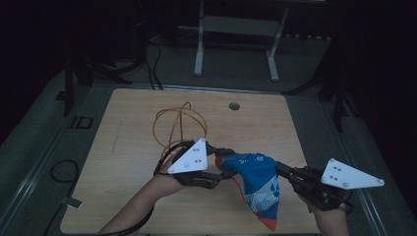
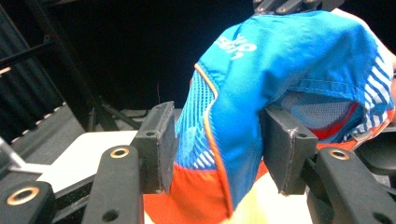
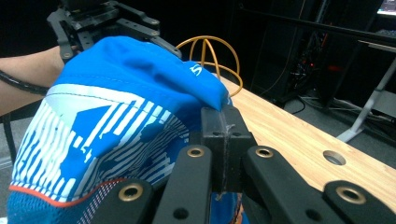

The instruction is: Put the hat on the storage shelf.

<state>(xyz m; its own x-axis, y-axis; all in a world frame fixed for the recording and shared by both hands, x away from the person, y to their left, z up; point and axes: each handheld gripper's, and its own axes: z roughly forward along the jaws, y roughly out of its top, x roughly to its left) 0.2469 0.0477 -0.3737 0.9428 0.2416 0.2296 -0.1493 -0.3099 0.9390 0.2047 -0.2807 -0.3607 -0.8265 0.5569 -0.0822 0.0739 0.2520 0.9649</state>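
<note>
A blue cap with white stripes and an orange brim hangs between both grippers above the wooden table. My left gripper holds its left end, and in the left gripper view the folded cap fills the gap between the two pads, which press on it from both sides. My right gripper pinches the cap's right edge. In the right gripper view its jaws are tight together on a fold of the blue cap. The orange brim points down toward the table's near edge.
A yellow wire loop lies on the table behind the left gripper, also seen as a yellow wire loop past the cap. A round hole sits near the table's far edge. A white stand is on the floor beyond.
</note>
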